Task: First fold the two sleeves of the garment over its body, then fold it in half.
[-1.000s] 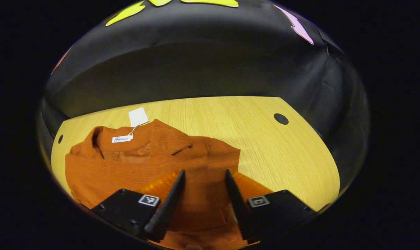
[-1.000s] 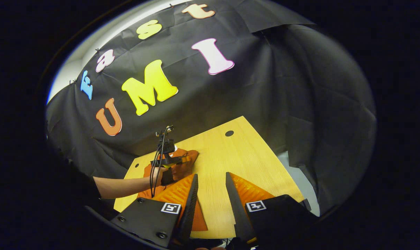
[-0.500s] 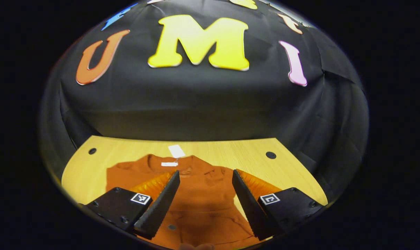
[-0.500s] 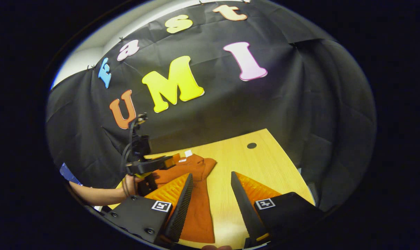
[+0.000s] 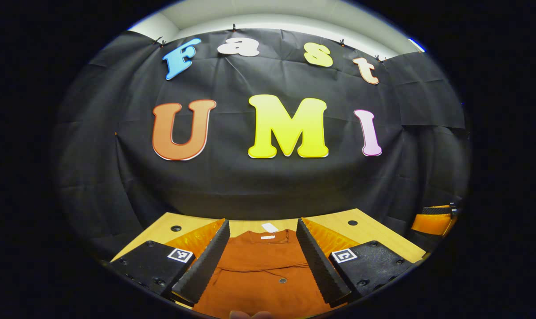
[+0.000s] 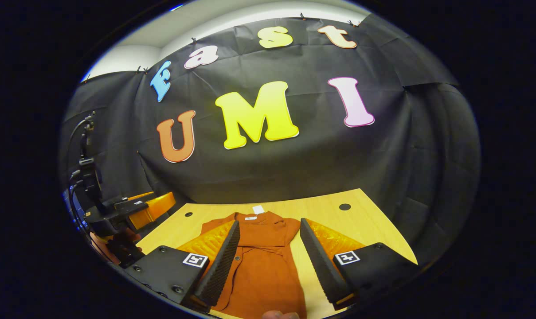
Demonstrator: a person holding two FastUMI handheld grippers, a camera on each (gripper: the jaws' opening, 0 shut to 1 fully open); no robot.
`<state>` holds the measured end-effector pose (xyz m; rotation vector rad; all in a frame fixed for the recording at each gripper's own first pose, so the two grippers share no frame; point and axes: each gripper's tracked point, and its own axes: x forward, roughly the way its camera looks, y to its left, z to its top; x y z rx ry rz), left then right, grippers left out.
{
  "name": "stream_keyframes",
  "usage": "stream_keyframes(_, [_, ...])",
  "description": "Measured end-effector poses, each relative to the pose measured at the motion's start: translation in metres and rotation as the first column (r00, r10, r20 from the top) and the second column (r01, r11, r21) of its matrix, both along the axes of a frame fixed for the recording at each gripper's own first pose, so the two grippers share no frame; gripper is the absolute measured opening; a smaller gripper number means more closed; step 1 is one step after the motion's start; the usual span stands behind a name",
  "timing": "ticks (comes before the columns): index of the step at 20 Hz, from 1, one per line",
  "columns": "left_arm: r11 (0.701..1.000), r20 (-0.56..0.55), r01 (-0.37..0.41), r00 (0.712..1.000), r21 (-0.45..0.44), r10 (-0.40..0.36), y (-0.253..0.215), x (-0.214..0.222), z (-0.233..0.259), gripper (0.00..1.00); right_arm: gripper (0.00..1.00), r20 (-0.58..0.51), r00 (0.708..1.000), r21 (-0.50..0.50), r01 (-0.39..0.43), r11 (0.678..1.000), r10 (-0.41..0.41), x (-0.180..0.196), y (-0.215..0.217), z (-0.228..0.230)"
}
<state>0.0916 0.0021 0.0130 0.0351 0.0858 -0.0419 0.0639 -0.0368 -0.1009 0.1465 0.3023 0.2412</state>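
Note:
A rust-orange garment [image 5: 259, 270] lies flat on the wooden table [image 5: 374, 228], collar and white tag [image 5: 270, 227] toward the far wall. It looks narrow, with sleeve cloth lying over the body. My left gripper [image 5: 263, 220] hovers open above its near part, holding nothing. In the right gripper view the same garment [image 6: 263, 257] lies between and beyond the fingers of my right gripper [image 6: 269, 220], which is also open and not touching it. The left gripper [image 6: 134, 208] appears at the far left there, held by a hand. The right gripper [image 5: 432, 219] shows at the right edge of the left gripper view.
Bare wood of the table [image 6: 365, 226] stretches to the right of the garment. Round holes [image 6: 344, 207] [image 6: 188, 214] sit near the table's far corners. The black cloth wall stands just behind the far edge.
Both grippers have drawn back and tilted up from the table, so more wall shows. The left gripper has left the garment's collar end. The garment lies still.

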Motion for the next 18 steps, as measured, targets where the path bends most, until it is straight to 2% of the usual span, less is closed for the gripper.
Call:
stream_keyframes(1, [1.000,0.017,0.014,1.000,-0.003,-0.014,0.005,-0.011,0.004,0.97,0.88,0.000,1.000,-0.007,-0.005,1.000,0.005,-0.006,0.010,-0.002])
stream_keyframes(3, [0.999,0.031,0.032,0.999,-0.006,-0.031,0.015,-0.026,0.003,1.00,0.88,0.006,1.000,-0.026,-0.009,1.000,0.009,-0.018,0.022,-0.003])
stream_keyframes(4, [0.999,0.029,0.041,0.999,-0.019,-0.041,0.019,-0.031,0.000,0.97,0.88,0.008,1.000,-0.034,-0.012,0.999,0.012,-0.025,0.024,-0.003])
stream_keyframes(7, [0.993,-0.048,0.074,0.996,-0.090,-0.078,0.035,-0.049,-0.024,0.98,0.88,-0.054,0.998,-0.027,-0.041,0.999,0.040,-0.043,0.023,-0.018])
stream_keyframes(8, [0.993,-0.085,0.075,0.993,-0.096,-0.083,0.023,-0.072,-0.082,0.98,0.88,-0.080,0.996,-0.032,-0.037,0.999,0.034,-0.048,0.014,-0.025])
stream_keyframes(11, [0.989,-0.209,0.075,0.973,-0.124,-0.100,0.062,-0.097,-0.131,0.98,0.88,-0.147,0.989,-0.083,-0.009,0.997,-0.004,-0.061,-0.024,-0.053])
stream_keyframes(14, [0.981,-0.378,0.107,0.911,-0.162,-0.162,0.093,-0.137,-0.192,0.97,0.88,-0.250,0.968,-0.156,-0.009,0.988,-0.031,-0.082,-0.053,-0.101])
stream_keyframes(18, [0.956,-0.593,0.061,0.772,-0.288,-0.228,0.126,-0.205,-0.273,0.98,0.88,-0.409,0.910,-0.166,-0.006,0.986,-0.064,-0.115,-0.072,-0.163])
